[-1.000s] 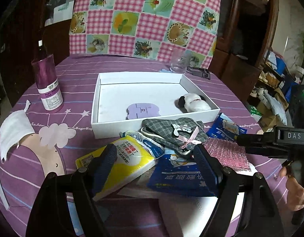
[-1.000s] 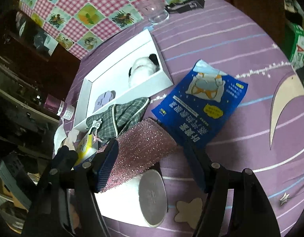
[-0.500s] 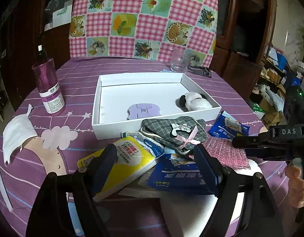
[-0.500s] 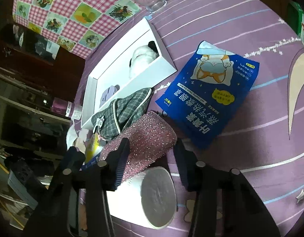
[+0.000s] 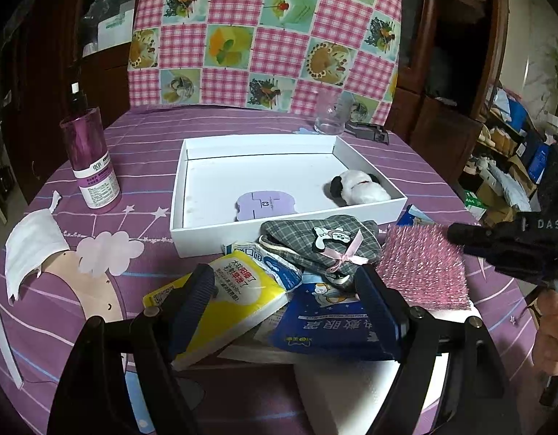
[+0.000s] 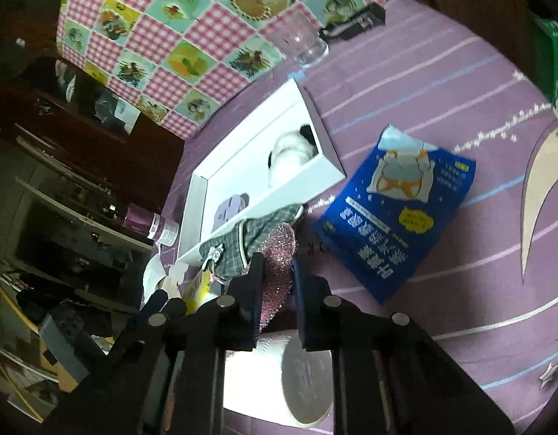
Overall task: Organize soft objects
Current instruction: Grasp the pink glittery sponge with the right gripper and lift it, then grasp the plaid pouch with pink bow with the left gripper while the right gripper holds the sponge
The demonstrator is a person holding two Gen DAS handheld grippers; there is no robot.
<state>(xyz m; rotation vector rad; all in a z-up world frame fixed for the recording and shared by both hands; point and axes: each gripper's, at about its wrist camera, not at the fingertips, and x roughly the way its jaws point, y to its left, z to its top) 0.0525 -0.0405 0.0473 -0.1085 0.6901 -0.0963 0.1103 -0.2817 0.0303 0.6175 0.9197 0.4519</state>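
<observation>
A dim room with dark wood cabinets holds a round table under a purple striped tablecloth (image 5: 141, 145), a pink checked chair cushion (image 5: 264, 32) behind it. On the cloth sits a shallow white cardboard box (image 5: 213, 233) containing a small white and black plush toy (image 5: 362, 188) and a flat lilac pad (image 5: 266, 204). Just in front of the box lies a heap: a grey plaid fabric pouch (image 5: 315, 243), a yellow tissue packet (image 5: 239, 290), a dark blue eye-mask packet (image 5: 329, 326). The right gripper (image 6: 277, 279) has its jaws nearly closed, pinching the edge of a glittery pink scouring sponge (image 5: 420, 264) at the heap's right side. The left gripper (image 5: 286, 304) hovers wide open over the heap, holding nothing. The sponge probably goes into the box: keep the pinch firm, lift it clear of the pouch, and carry it over the box wall before letting go.
</observation>
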